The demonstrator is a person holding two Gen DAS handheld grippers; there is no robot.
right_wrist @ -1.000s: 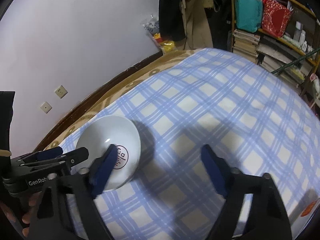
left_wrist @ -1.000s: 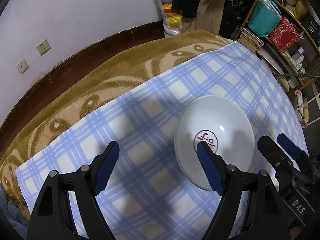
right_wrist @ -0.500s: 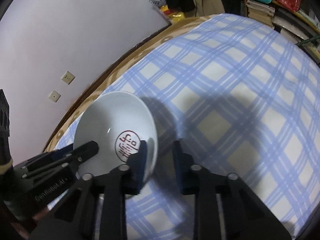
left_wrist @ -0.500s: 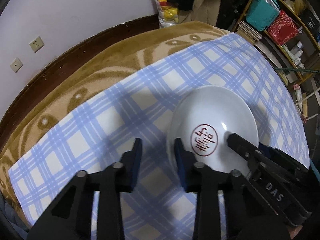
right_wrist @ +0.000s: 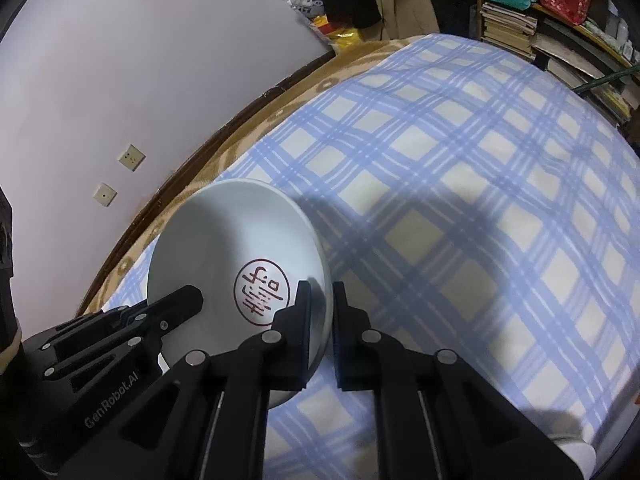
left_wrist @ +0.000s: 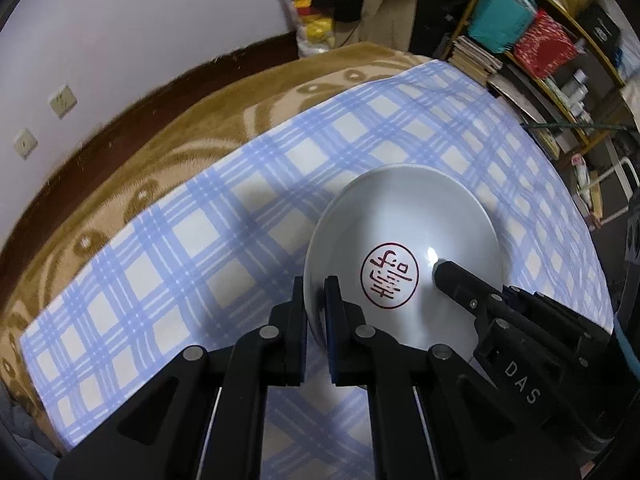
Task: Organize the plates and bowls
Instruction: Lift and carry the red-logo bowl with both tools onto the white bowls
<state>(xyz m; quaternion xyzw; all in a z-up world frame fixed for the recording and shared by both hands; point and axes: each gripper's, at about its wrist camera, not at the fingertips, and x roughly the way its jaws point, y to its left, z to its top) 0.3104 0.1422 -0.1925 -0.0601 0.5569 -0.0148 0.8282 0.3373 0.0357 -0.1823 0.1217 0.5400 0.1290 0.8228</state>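
Note:
A white bowl (left_wrist: 404, 236) with a red round seal mark inside sits over the blue checked cloth (left_wrist: 224, 240). My left gripper (left_wrist: 316, 300) is shut on the bowl's left rim, one finger inside and one outside. My right gripper (right_wrist: 322, 300) is shut on the bowl's (right_wrist: 232, 248) right rim in the same way. Each gripper shows in the other's view: the right one in the left wrist view (left_wrist: 472, 300), the left one in the right wrist view (right_wrist: 160, 312). I cannot tell whether the bowl rests on the cloth or is lifted.
A brown patterned blanket (left_wrist: 168, 128) lies under the cloth toward the wall. Shelves with books and boxes (left_wrist: 532, 52) stand at the right. Bags and hanging clothes (left_wrist: 340, 4) are at the back. Wall sockets (right_wrist: 130, 158) are on the left.
Both grippers moved in on the bowl from either side and closed on its rim. They were wide open a second ago and half closed half a second ago.

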